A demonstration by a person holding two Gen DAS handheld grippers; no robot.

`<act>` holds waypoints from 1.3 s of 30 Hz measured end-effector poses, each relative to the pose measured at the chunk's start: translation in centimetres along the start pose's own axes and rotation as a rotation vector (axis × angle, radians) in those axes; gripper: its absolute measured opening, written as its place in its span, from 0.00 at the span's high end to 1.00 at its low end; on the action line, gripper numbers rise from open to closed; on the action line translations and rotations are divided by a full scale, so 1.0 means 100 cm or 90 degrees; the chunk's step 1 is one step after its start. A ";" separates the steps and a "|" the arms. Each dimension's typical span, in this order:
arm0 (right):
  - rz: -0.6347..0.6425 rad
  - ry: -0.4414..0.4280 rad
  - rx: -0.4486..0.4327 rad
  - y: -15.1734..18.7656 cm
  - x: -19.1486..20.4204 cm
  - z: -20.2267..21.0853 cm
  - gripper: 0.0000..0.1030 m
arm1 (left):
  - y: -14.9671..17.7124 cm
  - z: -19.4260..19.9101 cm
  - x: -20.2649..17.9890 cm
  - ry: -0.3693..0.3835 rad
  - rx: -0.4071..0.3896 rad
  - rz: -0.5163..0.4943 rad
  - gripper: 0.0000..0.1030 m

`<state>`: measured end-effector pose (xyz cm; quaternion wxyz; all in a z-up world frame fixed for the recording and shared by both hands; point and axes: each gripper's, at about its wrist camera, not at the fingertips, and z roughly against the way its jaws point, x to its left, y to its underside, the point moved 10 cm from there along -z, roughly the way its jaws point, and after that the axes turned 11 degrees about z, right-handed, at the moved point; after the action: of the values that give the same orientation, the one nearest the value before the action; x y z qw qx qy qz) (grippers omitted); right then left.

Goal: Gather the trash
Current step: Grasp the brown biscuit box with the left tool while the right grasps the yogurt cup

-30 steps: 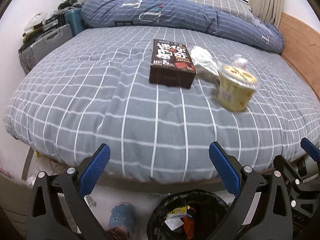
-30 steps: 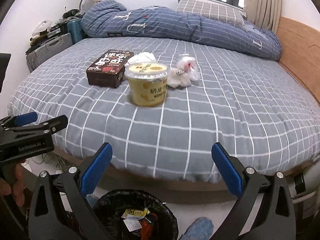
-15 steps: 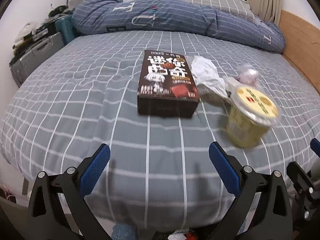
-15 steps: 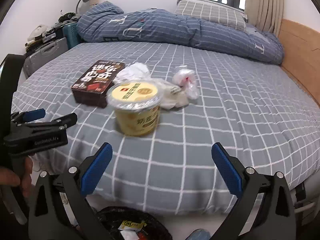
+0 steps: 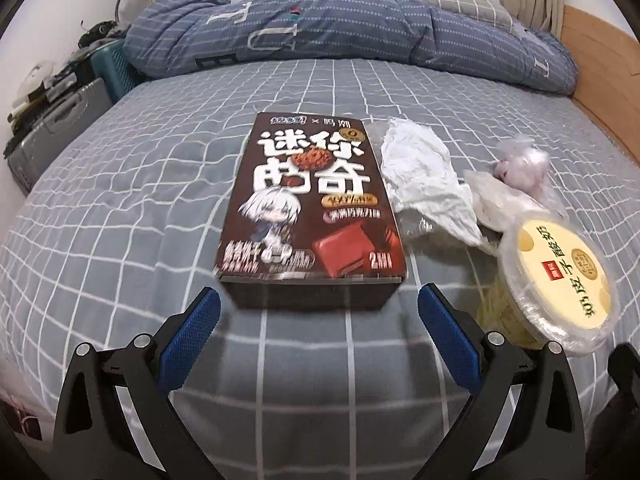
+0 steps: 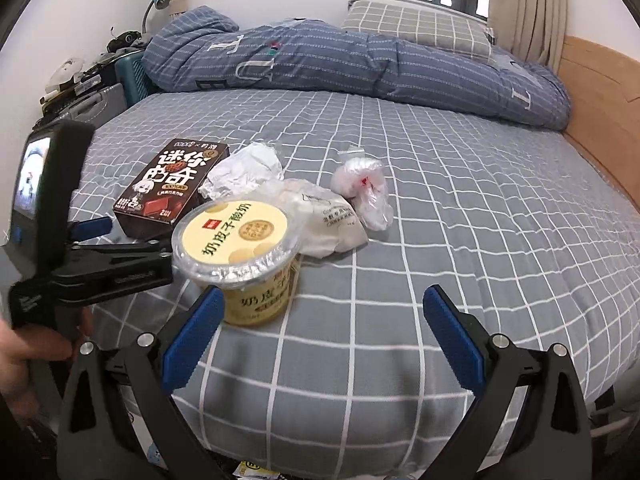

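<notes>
A dark brown snack box (image 5: 312,204) (image 6: 170,188) lies flat on the grey checked bed. Beside it are a crumpled white paper (image 5: 420,176) (image 6: 244,168), a white wrapper (image 6: 328,218), a knotted clear bag (image 6: 366,184) (image 5: 520,164) and a yellow yogurt cup (image 5: 556,284) (image 6: 244,252). My left gripper (image 5: 318,332) is open, its blue pads just short of the box's near end. My right gripper (image 6: 322,330) is open over the bed's front edge, with the cup right at its left pad (image 6: 192,332). The left gripper (image 6: 100,240) also shows in the right wrist view, held by a hand.
A folded blue quilt (image 6: 340,64) and a checked pillow (image 6: 416,28) lie at the back of the bed (image 6: 460,208). Suitcases (image 5: 52,136) stand at the left, a wooden headboard (image 6: 600,96) at the right. A bit of trash (image 6: 248,470) shows below the bed's edge.
Both grippers have moved forward and up over the bed, closing in on the box and the cup. The black trash bin below has dropped almost out of sight. Both stay open.
</notes>
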<state>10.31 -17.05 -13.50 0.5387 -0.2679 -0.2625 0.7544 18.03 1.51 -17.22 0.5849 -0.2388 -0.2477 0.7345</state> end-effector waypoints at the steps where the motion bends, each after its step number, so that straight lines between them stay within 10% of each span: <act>1: 0.001 -0.004 0.000 -0.002 0.001 -0.002 0.07 | -0.002 -0.003 0.000 -0.003 -0.001 -0.001 0.06; 39: -0.027 -0.045 0.025 -0.028 0.054 -0.053 0.12 | -0.024 0.010 0.027 0.027 -0.030 0.042 0.15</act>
<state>14.39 -10.53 -16.06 0.5498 -0.2246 -0.2719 0.7572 18.60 4.50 -15.07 0.5598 -0.2761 -0.2446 0.7420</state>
